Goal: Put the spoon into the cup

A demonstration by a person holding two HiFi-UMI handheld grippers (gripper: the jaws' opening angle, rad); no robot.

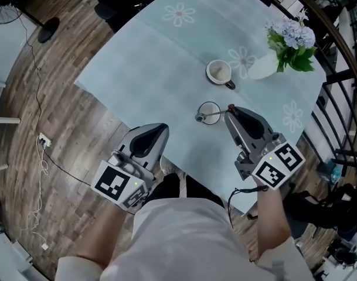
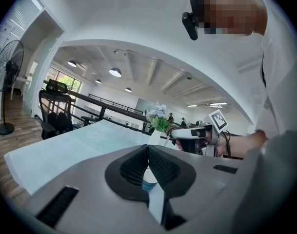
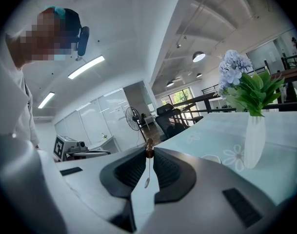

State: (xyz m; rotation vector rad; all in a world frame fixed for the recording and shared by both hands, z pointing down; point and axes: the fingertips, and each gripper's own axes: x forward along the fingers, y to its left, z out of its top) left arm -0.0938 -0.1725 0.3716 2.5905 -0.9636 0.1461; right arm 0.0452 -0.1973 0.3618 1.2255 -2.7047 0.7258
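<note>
Jaws clamp 1 spoon (image 3: 147, 168), right gripper (image 3: 149, 152) | left gripper (image 2: 148, 149) closed | 1 white cup (image 1: 219, 72)

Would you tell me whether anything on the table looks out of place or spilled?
Nothing stands out: the cup and flower vase stand upright, no spill shows, and the right gripper holds the spoon.

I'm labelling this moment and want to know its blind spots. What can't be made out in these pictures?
- Spoon bowl: head view, hidden under the right hand-held gripper; only the brown end shows.
- Ring-shaped thing by the gripper's tip: head view, too small to identify.
- Cup contents: head view, too small to tell.
- Vase foot: right gripper view, cut off by the gripper's body.
</note>
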